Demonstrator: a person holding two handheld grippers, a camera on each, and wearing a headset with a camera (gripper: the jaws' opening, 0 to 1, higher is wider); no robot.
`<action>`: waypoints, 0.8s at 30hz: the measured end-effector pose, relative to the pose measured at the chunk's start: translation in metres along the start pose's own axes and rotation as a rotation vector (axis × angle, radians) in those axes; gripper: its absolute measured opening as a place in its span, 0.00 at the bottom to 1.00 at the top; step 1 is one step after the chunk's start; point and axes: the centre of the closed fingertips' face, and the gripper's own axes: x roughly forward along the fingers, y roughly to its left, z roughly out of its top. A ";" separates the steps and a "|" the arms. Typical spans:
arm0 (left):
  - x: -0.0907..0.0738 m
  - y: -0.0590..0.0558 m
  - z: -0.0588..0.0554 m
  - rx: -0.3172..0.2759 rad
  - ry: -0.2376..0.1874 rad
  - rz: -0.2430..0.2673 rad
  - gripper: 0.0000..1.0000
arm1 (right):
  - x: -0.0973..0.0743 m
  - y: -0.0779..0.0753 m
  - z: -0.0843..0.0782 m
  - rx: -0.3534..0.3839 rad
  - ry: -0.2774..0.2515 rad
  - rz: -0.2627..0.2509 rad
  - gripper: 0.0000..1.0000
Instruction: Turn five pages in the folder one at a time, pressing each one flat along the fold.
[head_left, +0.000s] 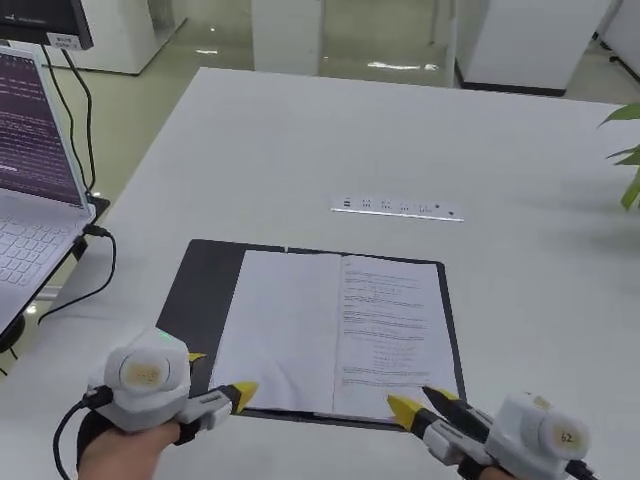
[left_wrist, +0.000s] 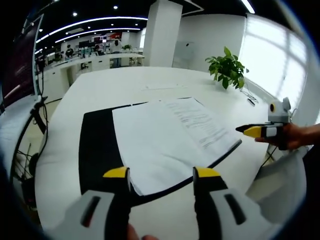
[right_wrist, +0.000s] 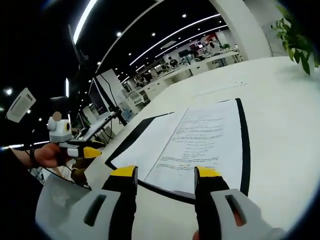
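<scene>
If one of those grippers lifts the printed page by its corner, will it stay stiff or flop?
Probably floppy: the printed page looks like a single thin sheet. Likely light too, and easily creased, since it lies flat in the black folder.

Open-plan office, long white table, laptop, potted plant, ceiling strip lights, seemingly staffed desks behind
</scene>
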 end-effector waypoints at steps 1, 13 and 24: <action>-0.001 0.000 0.001 0.008 -0.003 0.000 0.51 | -0.002 -0.001 0.000 -0.017 -0.001 -0.007 0.46; -0.023 -0.011 -0.024 0.133 0.063 -0.013 0.64 | -0.028 -0.009 0.004 -0.063 -0.011 -0.043 0.54; -0.035 -0.012 -0.017 0.087 0.021 0.010 0.68 | -0.044 -0.011 0.010 -0.102 -0.009 -0.055 0.57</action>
